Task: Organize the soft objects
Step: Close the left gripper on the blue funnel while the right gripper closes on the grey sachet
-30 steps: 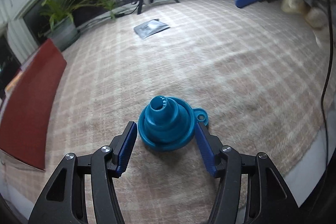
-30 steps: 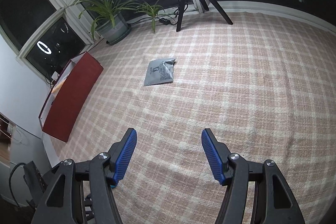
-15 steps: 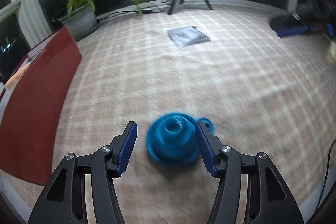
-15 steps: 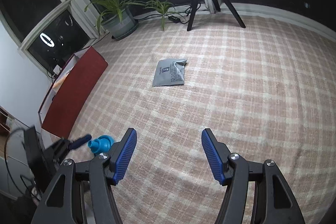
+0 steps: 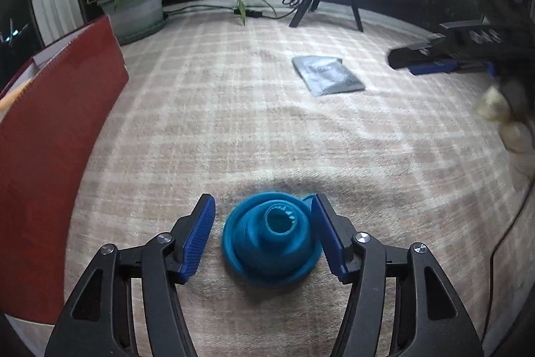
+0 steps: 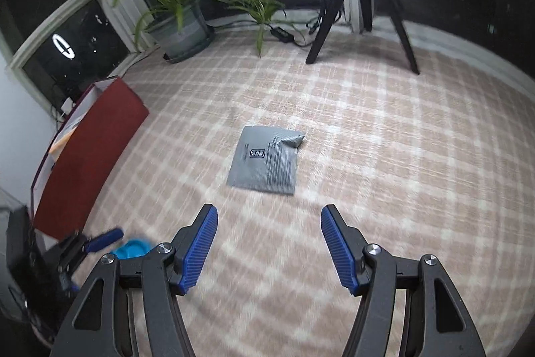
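Observation:
A blue collapsible funnel [image 5: 271, 243] sits wide end down on the checked carpet [image 5: 234, 129]. My left gripper [image 5: 262, 196] straddles it with the jaws opening. The right pad is at the funnel's rim and the left pad stands clear of it. A flat grey pouch [image 6: 267, 159] lies on the carpet just ahead of my right gripper [image 6: 270, 206], which is open with nothing between its fingers. From the left wrist, the pouch [image 5: 327, 74] lies further back and the right gripper [image 5: 431, 59] is beyond it at the right. The right wrist view catches the left gripper [image 6: 100, 240] and the funnel [image 6: 133, 248] at its lower left.
A red open box [image 5: 50, 156] stands along the carpet's left edge [image 6: 90, 149]. A potted plant [image 6: 184, 32] and a lamp tripod [image 6: 361, 5] stand at the back by the windows. Pale blurred shapes [image 5: 495, 104] show at the right edge. A cable [image 5: 501, 243] runs down the right.
The left gripper has swung round over the funnel, which now lies further in between its fingers. The right gripper has moved in towards the grey pouch, which looks larger and nearer.

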A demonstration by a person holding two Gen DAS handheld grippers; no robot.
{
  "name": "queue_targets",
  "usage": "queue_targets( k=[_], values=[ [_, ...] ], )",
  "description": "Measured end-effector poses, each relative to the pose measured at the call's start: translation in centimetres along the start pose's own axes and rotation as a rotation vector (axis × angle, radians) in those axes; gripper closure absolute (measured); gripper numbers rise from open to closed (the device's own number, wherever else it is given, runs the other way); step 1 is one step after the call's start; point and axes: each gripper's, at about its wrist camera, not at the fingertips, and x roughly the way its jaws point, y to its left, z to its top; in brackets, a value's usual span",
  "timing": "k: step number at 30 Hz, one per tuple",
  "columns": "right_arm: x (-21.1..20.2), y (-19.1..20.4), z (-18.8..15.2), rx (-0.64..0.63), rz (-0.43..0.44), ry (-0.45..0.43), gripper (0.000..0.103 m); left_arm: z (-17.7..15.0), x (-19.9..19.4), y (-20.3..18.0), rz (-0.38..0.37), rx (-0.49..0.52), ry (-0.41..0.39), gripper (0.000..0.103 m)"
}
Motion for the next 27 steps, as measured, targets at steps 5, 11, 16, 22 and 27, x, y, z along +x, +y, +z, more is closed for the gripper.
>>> queue_targets(
  k=[5, 11, 16, 22, 27],
  values=[
    [3.5, -0.3, 1.9, 0.041, 0.004, 0.022, 0.042, -0.1, -0.2, 0.1, 0.012, -0.022, -0.016, 0.044],
    [6.6, 1.2, 3.3, -0.034, -0.080, 0.040, 0.042, -0.4, -0.2, 0.3, 0.007, -0.050, -0.028, 0.043],
    [8.6, 1.5, 4.1, -0.044, -0.105, 0.072, 0.042, -0.5, -0.1, 0.5, -0.004, -0.074, -0.030, 0.043],
    [9.5, 2.9, 4.6, -0.103, -0.129, 0.086, 0.036, -0.4, -0.1, 0.7, -0.011, -0.085, -0.029, 0.043],
    [10.4, 4.9, 4.2, -0.214, -0.189, 0.095, 0.030, -0.4, -0.1, 0.7, -0.012, -0.082, -0.035, 0.044]
  ],
)
